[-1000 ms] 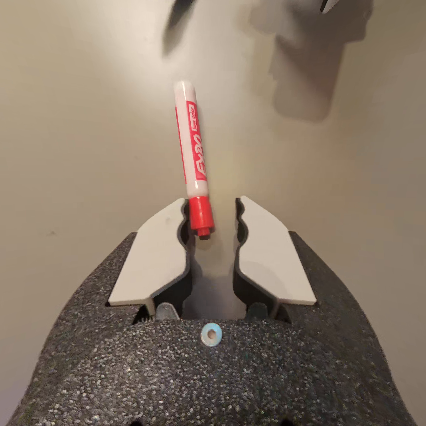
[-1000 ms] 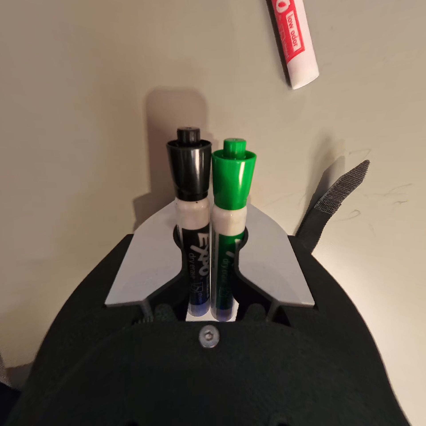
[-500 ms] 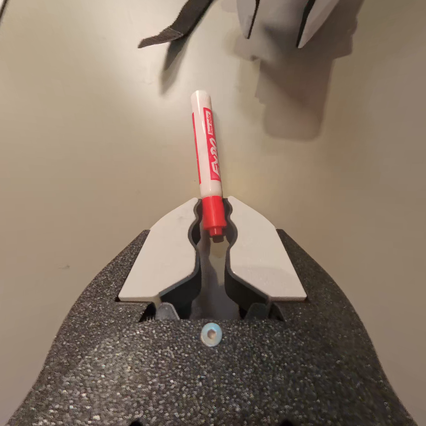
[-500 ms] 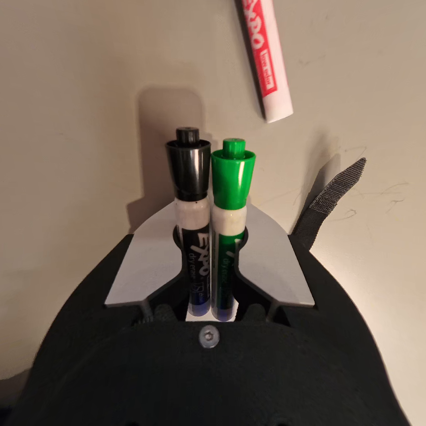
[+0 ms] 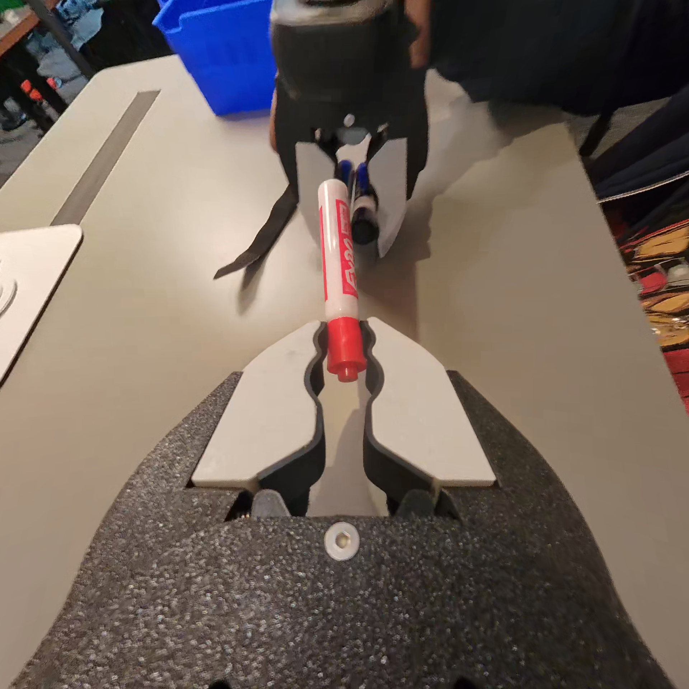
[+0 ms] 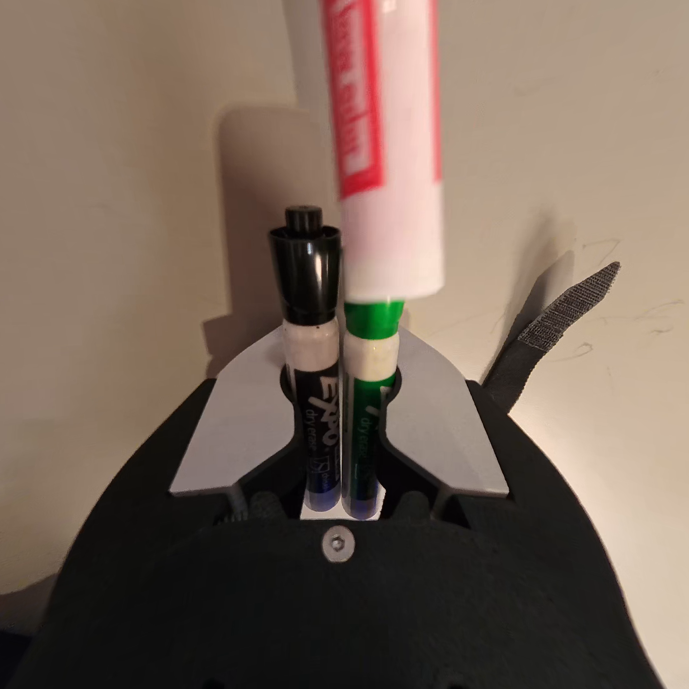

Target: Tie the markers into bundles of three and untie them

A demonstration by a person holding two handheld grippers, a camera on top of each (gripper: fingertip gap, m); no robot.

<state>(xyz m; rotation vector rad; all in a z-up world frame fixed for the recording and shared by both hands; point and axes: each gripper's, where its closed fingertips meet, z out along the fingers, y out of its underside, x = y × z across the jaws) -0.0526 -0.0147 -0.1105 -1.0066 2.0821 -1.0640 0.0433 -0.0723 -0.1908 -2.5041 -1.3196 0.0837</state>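
My left gripper (image 5: 345, 330) is shut on the red cap of a red marker (image 5: 337, 253) and holds it off the beige table (image 5: 149, 335), its white barrel pointing at my right gripper (image 5: 350, 208). My right gripper (image 6: 339, 343) is shut on a black marker (image 6: 305, 276) and a green marker (image 6: 373, 320), side by side with caps forward. The red marker's blunt end (image 6: 391, 167) comes in from above and covers the tip of the green cap. A dark hook-and-loop strap (image 6: 551, 328) hangs from under the right gripper; it also shows in the left wrist view (image 5: 261, 238).
A blue bin (image 5: 223, 56) stands at the table's far edge behind the right gripper. A white board (image 5: 30, 283) lies at the left edge, with a dark strip (image 5: 104, 160) set in the tabletop beyond it. A person's dark sleeve is at the top right. The gap from one gripper's tips to the other's is roughly 15 cm.
My left gripper's fingers closed on the red cap, then lifted and tilted up. The red marker's far end moved in to the black and green markers, which stayed in my right gripper.
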